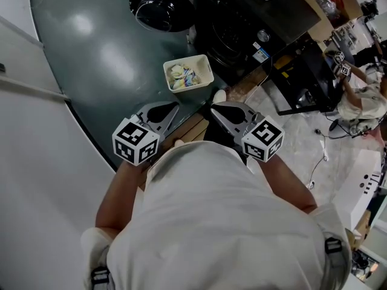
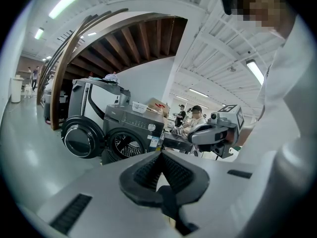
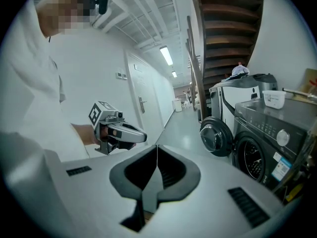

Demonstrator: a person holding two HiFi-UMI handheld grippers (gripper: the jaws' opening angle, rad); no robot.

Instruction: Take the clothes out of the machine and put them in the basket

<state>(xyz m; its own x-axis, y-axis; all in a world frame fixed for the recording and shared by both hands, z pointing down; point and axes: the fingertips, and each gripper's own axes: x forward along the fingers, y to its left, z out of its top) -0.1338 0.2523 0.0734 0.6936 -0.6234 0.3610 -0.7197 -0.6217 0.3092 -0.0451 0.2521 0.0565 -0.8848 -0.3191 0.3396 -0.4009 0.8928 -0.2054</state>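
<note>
Both grippers sit up at the person's chest, side by side, noses tipped slightly down toward the laundry corner. L gripper (image 2: 159, 153): jaws fully together, ribbed pads meeting tip to tip, nothing btwn them. R gripper (image 3: 157, 148): same story, jaws pressed shut along 1 thin seam, empty. Each gripper view catches the other gripper off to the side, marker cube on top, a hand wrapped round the grip. Ahead stands the dark front-load washing machine (image 1: 233, 23), its round door (image 1: 158, 8) swung wide open on the left side in the head view. In the L gripper view the drum opening (image 2: 127, 145) shows perforated metal inside; can't tell if anything lies in there. The white basket (image 1: 209, 69) sits on the grey-green floor just in front of the machine, btwn it & the 2 grippers, well apart from both noses. The clothes (image 1: 183, 76), a small pale yellow & multi-colour heap, lie inside the basket. A small white tub (image 3: 274, 99) rests on top of the machine.
</note>
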